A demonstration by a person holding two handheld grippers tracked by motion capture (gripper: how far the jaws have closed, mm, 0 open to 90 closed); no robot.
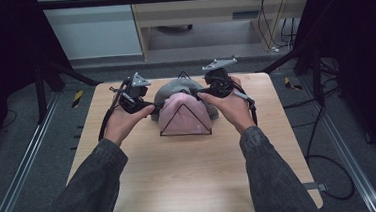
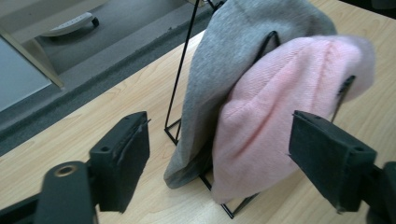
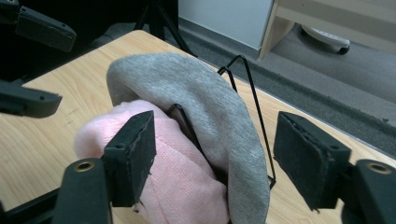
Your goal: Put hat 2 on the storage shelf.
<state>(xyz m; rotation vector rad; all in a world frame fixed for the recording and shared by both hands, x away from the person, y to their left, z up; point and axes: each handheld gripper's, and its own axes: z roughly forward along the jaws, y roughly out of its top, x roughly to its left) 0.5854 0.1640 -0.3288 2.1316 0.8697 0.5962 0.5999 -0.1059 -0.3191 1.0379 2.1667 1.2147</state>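
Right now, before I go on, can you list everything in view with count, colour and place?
pink knitted hat: one, pink, hung on the front of the rack, mid-table.
grey fabric hat: one, grey, on the same rack, behind the pink one.
black wire rack: one, black, standing mid-table toward the far edge.
wooden table: one, light wood, middle of the high view.
pale wooden cabinet: one, on the floor beyond the table.
left gripper: one, black, left of the hats, jaws open, nothing between them.
right gripper: one, black, right of the hats, jaws open, nothing held.
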